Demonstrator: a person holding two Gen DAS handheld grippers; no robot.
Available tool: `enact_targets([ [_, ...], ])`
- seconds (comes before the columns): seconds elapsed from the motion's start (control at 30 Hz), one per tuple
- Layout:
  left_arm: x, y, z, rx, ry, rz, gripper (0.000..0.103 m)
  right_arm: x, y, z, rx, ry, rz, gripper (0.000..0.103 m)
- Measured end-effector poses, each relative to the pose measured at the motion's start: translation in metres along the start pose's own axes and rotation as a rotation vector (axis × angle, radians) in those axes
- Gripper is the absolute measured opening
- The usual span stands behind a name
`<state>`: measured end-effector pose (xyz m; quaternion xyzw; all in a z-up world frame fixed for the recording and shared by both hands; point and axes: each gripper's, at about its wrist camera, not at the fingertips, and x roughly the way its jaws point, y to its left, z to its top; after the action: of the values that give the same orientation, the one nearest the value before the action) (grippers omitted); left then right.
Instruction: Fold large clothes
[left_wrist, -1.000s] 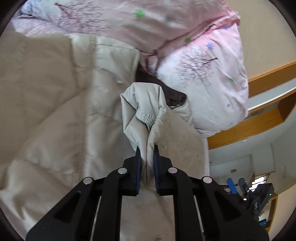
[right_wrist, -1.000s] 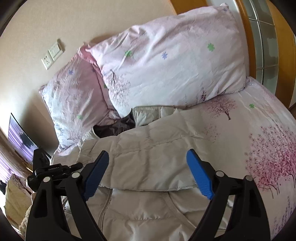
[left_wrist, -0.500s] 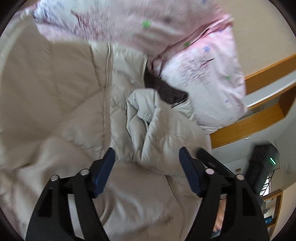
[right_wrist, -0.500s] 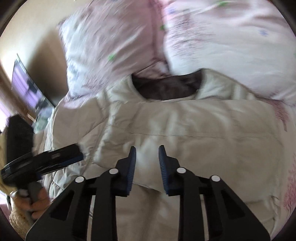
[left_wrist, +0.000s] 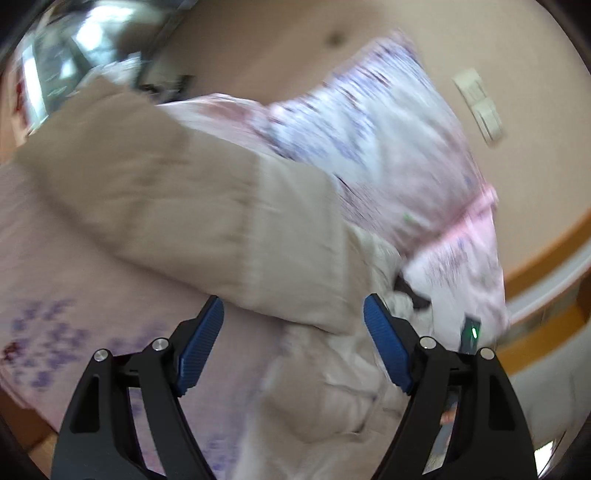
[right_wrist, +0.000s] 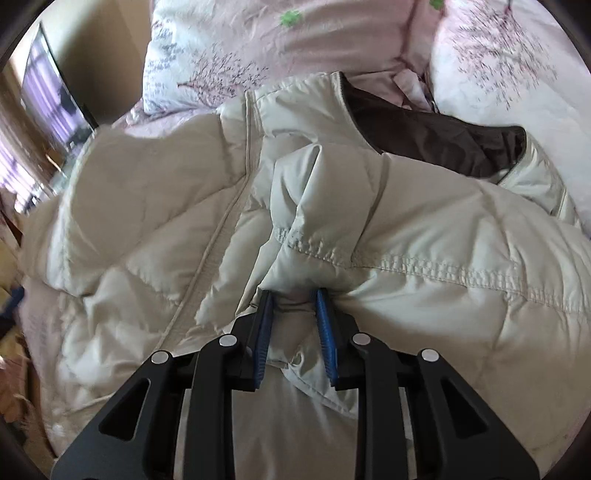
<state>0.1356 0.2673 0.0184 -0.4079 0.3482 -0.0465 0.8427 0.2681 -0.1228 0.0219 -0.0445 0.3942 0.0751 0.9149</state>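
Observation:
A large cream padded jacket (right_wrist: 155, 229) lies spread on a bed, its dark brown lining (right_wrist: 424, 136) showing at the collar. My right gripper (right_wrist: 293, 306) is shut on a bunched fold of the jacket near a stitched cuff (right_wrist: 325, 254) of a sleeve folded across the body. In the blurred left wrist view the jacket (left_wrist: 207, 206) fills the middle. My left gripper (left_wrist: 293, 325) is open and empty, just above the jacket's lower edge.
Pink floral pillows (right_wrist: 229, 44) lie beyond the collar, and one shows in the left wrist view (left_wrist: 388, 147). The floral bedsheet (left_wrist: 74, 332) lies under the jacket. A screen (right_wrist: 51, 99) stands at far left. A wall socket (left_wrist: 480, 107) is on the beige wall.
My left gripper let go of the sleeve cuff, opened wide and swung away fast. My right gripper went from wide open to shut on a fold of the jacket by the cuff.

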Motion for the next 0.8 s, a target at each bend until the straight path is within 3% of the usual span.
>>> enact_targets([
  [0.03,-0.006,0.013,0.003,-0.042,-0.013,0.001,0.078,-0.006,-0.004,-0.001,0.029,-0.005,0.029,0.029],
  [0.13,-0.019,0.048,0.008,-0.147,-0.065,0.018,0.078,-0.042,-0.017,-0.008,0.095,-0.082,0.105,0.059],
  [0.17,-0.023,0.059,0.011,-0.187,-0.089,0.031,0.077,-0.051,-0.018,-0.010,0.100,-0.109,0.104,0.062],
  [0.27,-0.025,0.078,0.016,-0.275,-0.128,0.044,0.076,-0.074,-0.027,-0.016,0.121,-0.156,0.127,0.062],
  [0.53,-0.015,0.113,0.037,-0.405,-0.182,0.110,0.059,-0.098,-0.038,-0.030,0.141,-0.167,0.152,0.063],
  [0.63,-0.010,0.122,0.044,-0.426,-0.189,0.128,0.046,-0.105,-0.040,-0.033,0.144,-0.176,0.154,0.063],
  [0.7,-0.006,0.127,0.049,-0.434,-0.187,0.128,0.027,-0.109,-0.043,-0.035,0.145,-0.187,0.148,0.063],
  [0.8,-0.005,0.129,0.054,-0.436,-0.188,0.111,0.011,-0.114,-0.050,-0.039,0.149,-0.196,0.144,0.063],
])
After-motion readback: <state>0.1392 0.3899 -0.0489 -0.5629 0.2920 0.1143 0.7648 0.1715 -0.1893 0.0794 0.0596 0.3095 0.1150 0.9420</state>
